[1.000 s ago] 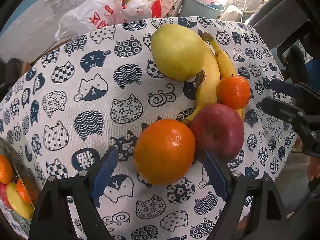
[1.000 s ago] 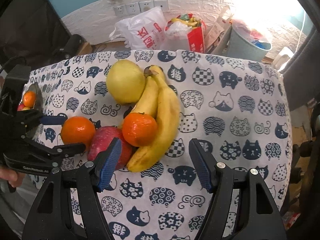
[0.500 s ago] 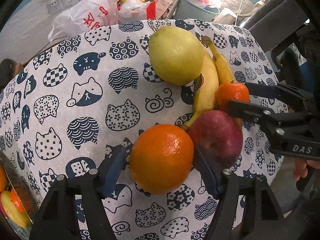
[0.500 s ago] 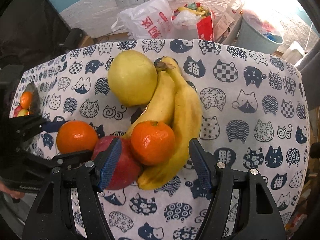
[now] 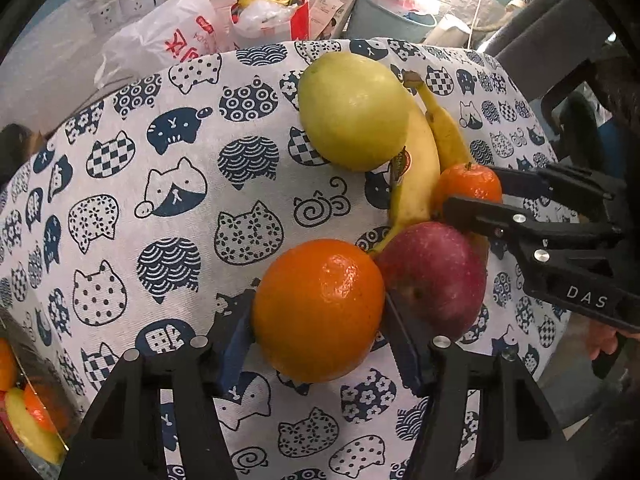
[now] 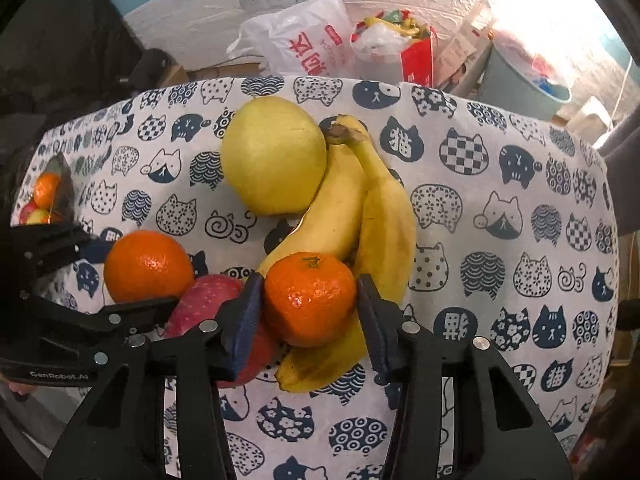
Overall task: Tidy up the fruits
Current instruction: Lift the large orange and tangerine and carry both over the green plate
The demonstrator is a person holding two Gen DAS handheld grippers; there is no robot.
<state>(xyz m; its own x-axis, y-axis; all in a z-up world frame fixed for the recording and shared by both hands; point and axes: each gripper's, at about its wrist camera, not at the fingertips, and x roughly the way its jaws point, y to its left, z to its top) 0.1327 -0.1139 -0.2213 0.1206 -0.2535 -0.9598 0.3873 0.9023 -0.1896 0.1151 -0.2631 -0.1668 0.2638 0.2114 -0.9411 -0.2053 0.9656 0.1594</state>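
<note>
On the cat-print tablecloth [image 5: 120,208], the left gripper [image 5: 320,344] is closing with its blue pads against the large orange [image 5: 318,310], while the right gripper [image 6: 310,312] is closing on the small mandarin [image 6: 310,296], which rests on the bananas [image 6: 360,216] beside the red apple [image 6: 204,300] and the yellow-green pear [image 6: 276,160].

right gripper [image 6: 310,300] jaws closing around the tangerine [image 6: 310,299].

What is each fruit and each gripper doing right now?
Big orange: on the cloth, between the left gripper's jaws.
Small orange: atop the bananas, between the right gripper's jaws.
Red apple: on the cloth, touching both oranges.
Bananas: lying flat.
Yellow-green fruit: leaning on the bananas.
Left gripper: jaws closing.
Right gripper: jaws closing.
</note>
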